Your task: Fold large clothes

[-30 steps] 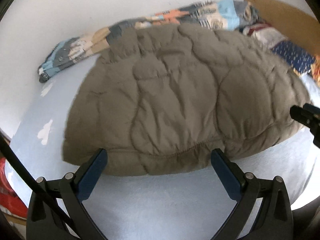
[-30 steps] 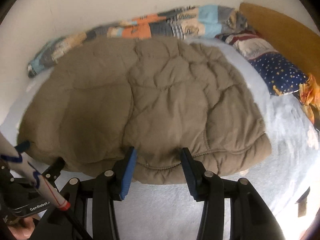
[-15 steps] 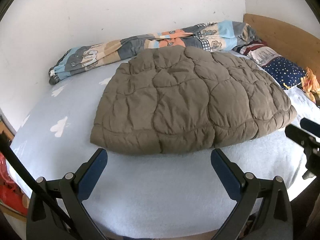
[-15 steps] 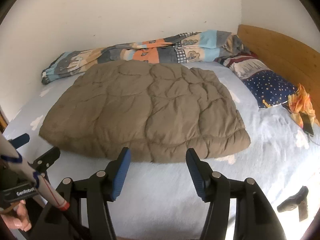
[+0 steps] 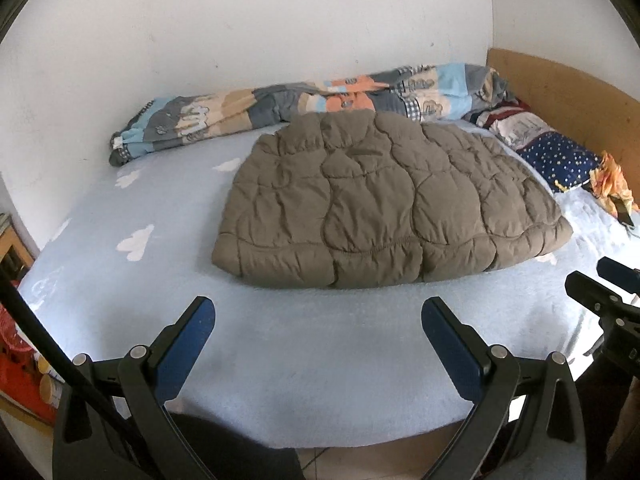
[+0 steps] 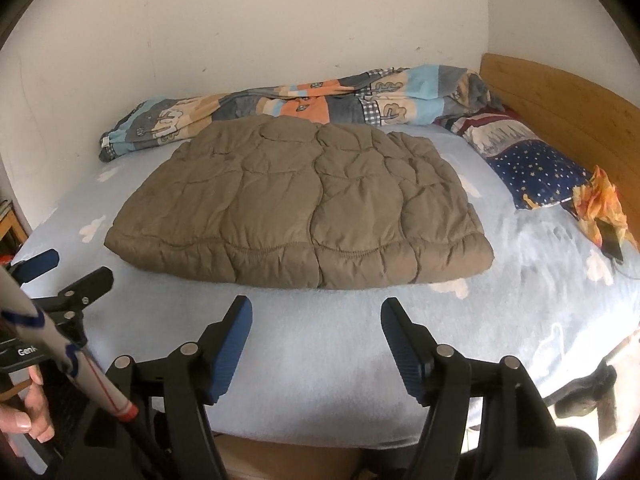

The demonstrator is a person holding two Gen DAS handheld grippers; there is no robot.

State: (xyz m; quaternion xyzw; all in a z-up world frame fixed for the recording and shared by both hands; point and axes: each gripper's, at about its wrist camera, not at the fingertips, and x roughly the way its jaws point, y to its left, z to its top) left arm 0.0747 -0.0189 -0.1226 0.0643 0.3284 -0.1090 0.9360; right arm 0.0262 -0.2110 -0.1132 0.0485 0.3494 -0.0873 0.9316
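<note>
A brown quilted jacket lies folded flat in the middle of the bed; it also shows in the right wrist view. My left gripper is open and empty, held over the bed's near edge, apart from the jacket's front hem. My right gripper is open and empty, also short of the hem. The right gripper's tip shows at the right edge of the left wrist view. The left gripper's tip shows at the left of the right wrist view.
A light blue sheet with white clouds covers the bed. A patterned duvet lies rolled along the wall. A starry pillow and an orange cloth lie by the wooden headboard.
Both grippers have pulled back from the jacket's front hem toward the bed's near edge, and the right gripper's jaws have spread wider. The jacket lies still.
</note>
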